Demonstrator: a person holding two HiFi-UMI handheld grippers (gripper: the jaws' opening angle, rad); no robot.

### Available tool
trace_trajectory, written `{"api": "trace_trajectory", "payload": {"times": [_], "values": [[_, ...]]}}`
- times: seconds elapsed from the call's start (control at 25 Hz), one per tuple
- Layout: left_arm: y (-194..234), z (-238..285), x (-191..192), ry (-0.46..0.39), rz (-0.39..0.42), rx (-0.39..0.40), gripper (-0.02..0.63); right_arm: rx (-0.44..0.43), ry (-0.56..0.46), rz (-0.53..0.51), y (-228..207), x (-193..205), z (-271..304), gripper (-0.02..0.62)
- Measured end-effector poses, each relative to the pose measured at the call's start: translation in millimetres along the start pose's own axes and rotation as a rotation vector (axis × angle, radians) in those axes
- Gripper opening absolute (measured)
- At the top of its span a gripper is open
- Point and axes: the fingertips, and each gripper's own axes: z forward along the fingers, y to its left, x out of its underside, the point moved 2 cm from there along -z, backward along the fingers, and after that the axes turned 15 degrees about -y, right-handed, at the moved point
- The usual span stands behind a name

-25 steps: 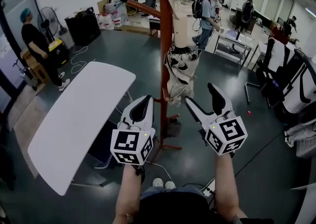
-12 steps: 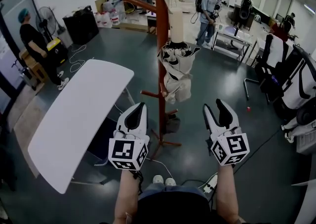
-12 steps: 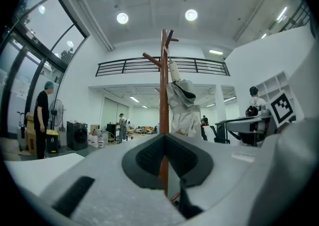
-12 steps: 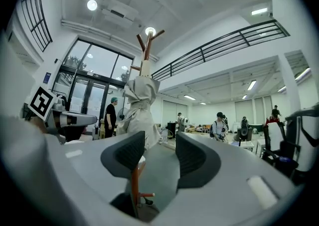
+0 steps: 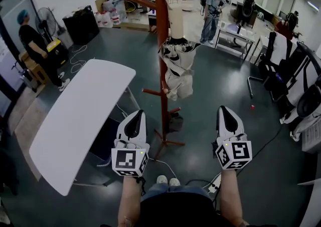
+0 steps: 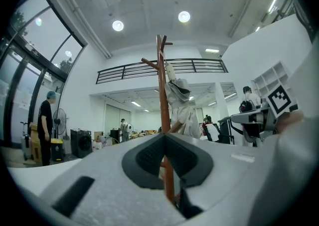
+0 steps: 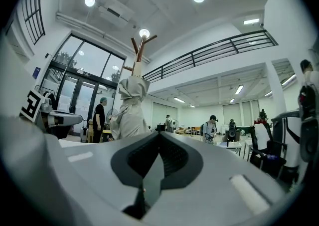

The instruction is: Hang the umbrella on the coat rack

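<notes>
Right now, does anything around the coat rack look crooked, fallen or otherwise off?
Nothing stands out. The umbrella hangs on the coat rack, close beside its pole. Its canopy is folded but loosely bunched, which looks untidy rather than wrong. The rack itself stands upright.

big lab hall: worktables [image 5: 80, 116], mezzanine railing [image 7: 209, 53]

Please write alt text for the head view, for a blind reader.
A folded beige umbrella hangs on a red-brown coat rack, beside a white table. In front, the left gripper and right gripper are shut and empty, clear of the rack; the right one's jaws have just been closing on nothing.
</notes>
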Motion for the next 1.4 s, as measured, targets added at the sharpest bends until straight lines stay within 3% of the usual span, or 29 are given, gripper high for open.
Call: {"api": "trace_trajectory", "payload": {"times": [1.4], "values": [[7, -1, 4, 0.025, -0.001, -0.030, 0.006, -0.018, -0.016, -0.022, 7, 2, -2, 0.005]]}}
